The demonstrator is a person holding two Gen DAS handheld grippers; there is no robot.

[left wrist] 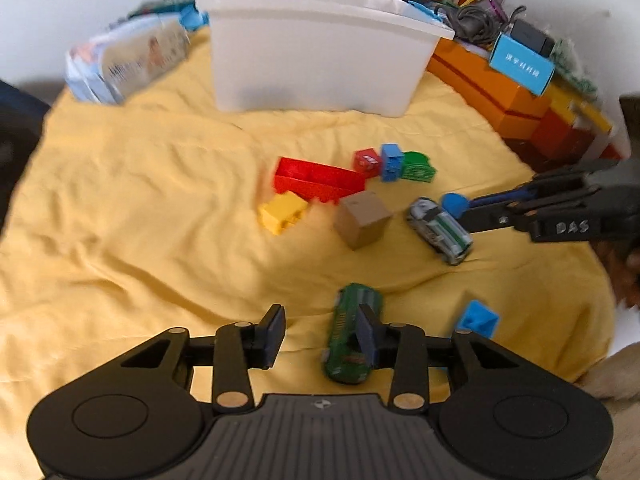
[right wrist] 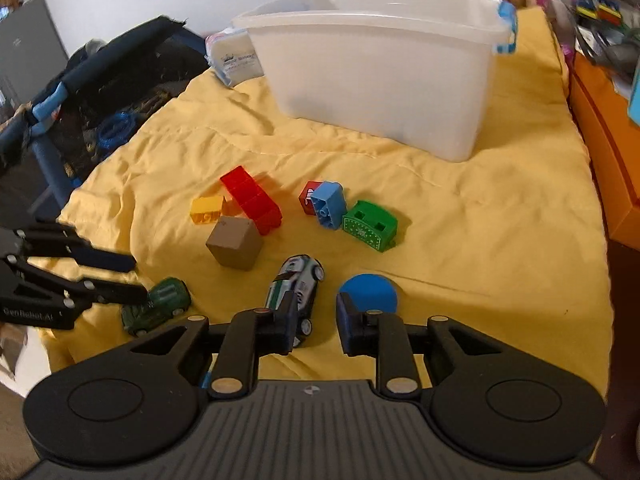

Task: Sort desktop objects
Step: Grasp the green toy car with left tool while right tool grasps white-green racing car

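On the yellow cloth (left wrist: 140,208) my left gripper (left wrist: 320,334) stands open. Its right finger is over a dark green toy car (left wrist: 342,320) that lies on the cloth (right wrist: 460,220). In the right wrist view the same car (right wrist: 160,304) lies at the left gripper's (right wrist: 140,277) lower fingertip. My right gripper (right wrist: 318,320) is shut to a narrow gap with nothing between the pads. A white-and-green car (right wrist: 300,276) lies by its left finger and a blue disc (right wrist: 370,290) by its right. A white bin (right wrist: 380,80) stands behind.
Red (right wrist: 252,204), yellow (right wrist: 206,209) and blue (right wrist: 329,204) bricks, a brown cube (right wrist: 234,242), a small red cube (right wrist: 307,198) and a green block (right wrist: 370,226) lie mid-cloth. A blue wedge (left wrist: 478,318) lies near the front. Orange boxes (left wrist: 488,92) line the right, a wipes pack (left wrist: 128,64) the left.
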